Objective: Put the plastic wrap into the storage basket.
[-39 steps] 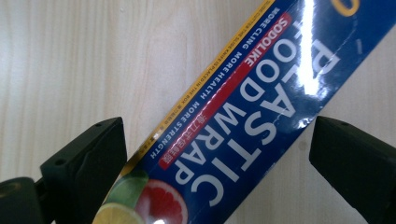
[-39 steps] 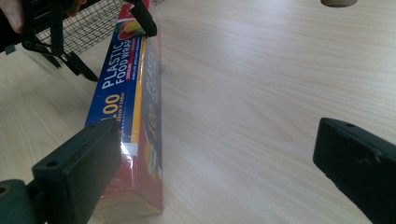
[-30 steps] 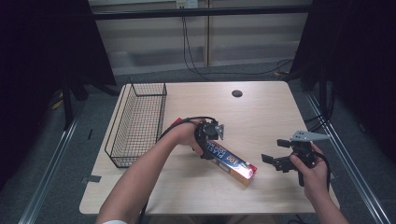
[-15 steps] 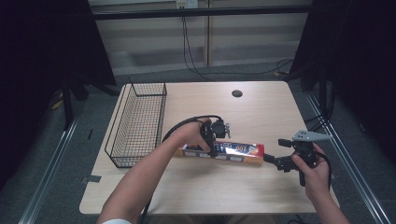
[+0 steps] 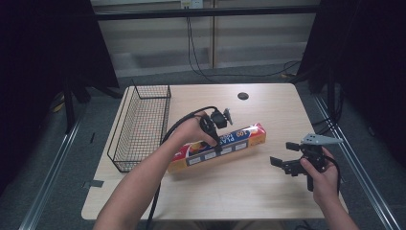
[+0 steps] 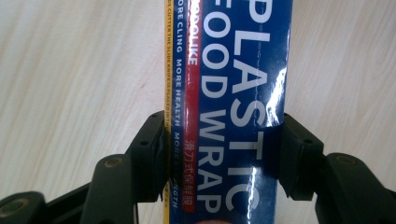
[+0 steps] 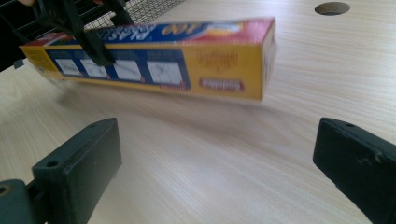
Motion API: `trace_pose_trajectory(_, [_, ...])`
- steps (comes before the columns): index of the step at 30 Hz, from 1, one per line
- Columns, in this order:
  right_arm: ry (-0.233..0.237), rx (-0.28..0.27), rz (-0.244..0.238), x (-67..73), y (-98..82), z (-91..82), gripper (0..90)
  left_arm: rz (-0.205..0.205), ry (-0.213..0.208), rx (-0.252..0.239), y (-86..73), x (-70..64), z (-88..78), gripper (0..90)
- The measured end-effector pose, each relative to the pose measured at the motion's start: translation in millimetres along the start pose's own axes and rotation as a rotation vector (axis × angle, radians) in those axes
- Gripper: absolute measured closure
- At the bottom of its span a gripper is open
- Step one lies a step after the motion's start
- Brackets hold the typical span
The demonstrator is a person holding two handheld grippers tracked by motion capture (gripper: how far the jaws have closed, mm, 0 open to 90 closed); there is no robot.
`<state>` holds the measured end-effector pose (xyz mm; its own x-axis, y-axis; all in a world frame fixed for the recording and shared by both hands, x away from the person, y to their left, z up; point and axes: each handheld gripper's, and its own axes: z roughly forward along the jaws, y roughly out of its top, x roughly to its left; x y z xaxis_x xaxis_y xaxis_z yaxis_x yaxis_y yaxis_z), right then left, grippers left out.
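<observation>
Box [image 5: 218, 146] of plastic wrap is being gripped around its middle by the left claw [image 5: 216, 143], jaws clamped on the two long sides, having just been closing onto it. In the right claw view it's being held clear of the tabletop [image 5: 239, 191], a soft shadow under it, tilted a bit with the far end higher. The long axis is being kept running left-to-right across the tabletop, slightly diagonal, while the basket [image 5: 143, 127] is sitting just beside the box's left end with its own long axis pointing away from the person. So probably the box is going to need turning to line up before it's dropped in, and the left hand is clearly the nearer one for that.

Looks-wise: long slim carton, blue top with big white "PLASTIC FOOD WRAP" lettering, yellow side with little instruction panels, red at the ends, glossy.

Right claw [image 5: 287, 158] is being held wide open, nothing in it, hanging near the box's right end but apart.
</observation>
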<state>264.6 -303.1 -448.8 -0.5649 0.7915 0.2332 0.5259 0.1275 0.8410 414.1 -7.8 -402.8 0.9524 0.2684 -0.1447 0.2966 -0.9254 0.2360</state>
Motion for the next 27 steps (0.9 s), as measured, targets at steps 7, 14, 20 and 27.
trace_pose_trajectory(7, [0.000, -0.004, 0.008, 0.5, 0.2, -0.7, 0.9, -0.092, 0.033, 0.012, -3.3, 2.3, -25.5, 44.1])
trace_pose_trajectory(14, [-0.006, -0.010, 0.012, 0.3, -0.1, -1.5, 0.9, -0.153, 0.066, 0.027, -5.6, 3.1, -42.7, 44.1])
trace_pose_trajectory(20, [0.001, -0.010, 0.015, 1.4, 0.0, -1.2, 0.9, -0.223, 0.100, 0.021, -10.1, 3.3, -58.2, 44.1])
trace_pose_trajectory(27, [0.006, -0.008, 0.008, 3.6, 0.6, 2.7, 0.9, -0.291, 0.143, 0.009, -18.1, 2.6, -74.1, 44.0])
